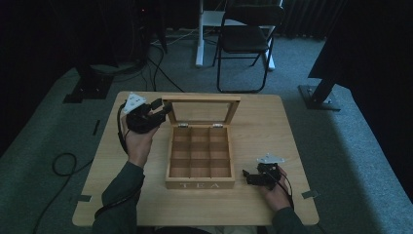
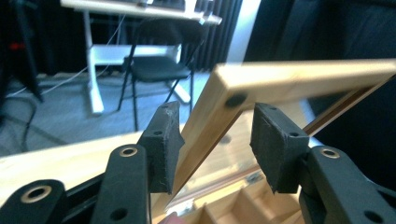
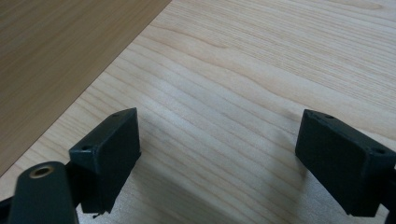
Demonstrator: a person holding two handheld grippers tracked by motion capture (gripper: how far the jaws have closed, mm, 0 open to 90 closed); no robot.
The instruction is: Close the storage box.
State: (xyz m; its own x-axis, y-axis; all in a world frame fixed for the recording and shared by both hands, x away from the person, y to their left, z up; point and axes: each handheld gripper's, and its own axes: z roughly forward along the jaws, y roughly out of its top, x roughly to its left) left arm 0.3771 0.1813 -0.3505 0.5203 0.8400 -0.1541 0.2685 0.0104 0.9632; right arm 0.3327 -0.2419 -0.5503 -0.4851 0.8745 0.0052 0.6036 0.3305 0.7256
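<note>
Left gripper (image 2: 212,149): jaws stand wide, with the lid frame (image 2: 261,86) of the tea box (image 1: 200,158) between them. The frame's corner edge runs up through the gap, close against the left-hand jaw and clear of the right-hand one. Not clamped. Judged: the jaws straddle the upright lid's side rail either to steady it open or to swing it on its hinges; the gap leaves room to push rather than pinch.

From above, the left gripper (image 1: 158,108) sits at the lid's left corner, and the glazed lid (image 1: 202,111) stands upright behind the nine bare compartments. Beyond the jaws, through the pane, part of the dividers shows low down.

Right gripper (image 3: 212,163): jaws wide, nothing between them but bare bench (image 3: 261,70) grain. A darker wooden face, likely the box wall, lies ahead and off to the left of the jaws. From above, the right gripper (image 1: 248,176) rests low on the bench just right of the box's front corner, near but apart. Judged: parked, perhaps ready to brace the box.

Nothing blocks the lid's swing forward. Farther off, past the bench: a folding chair (image 1: 246,41), a white desk leg (image 1: 200,34), cables on the carpet.
</note>
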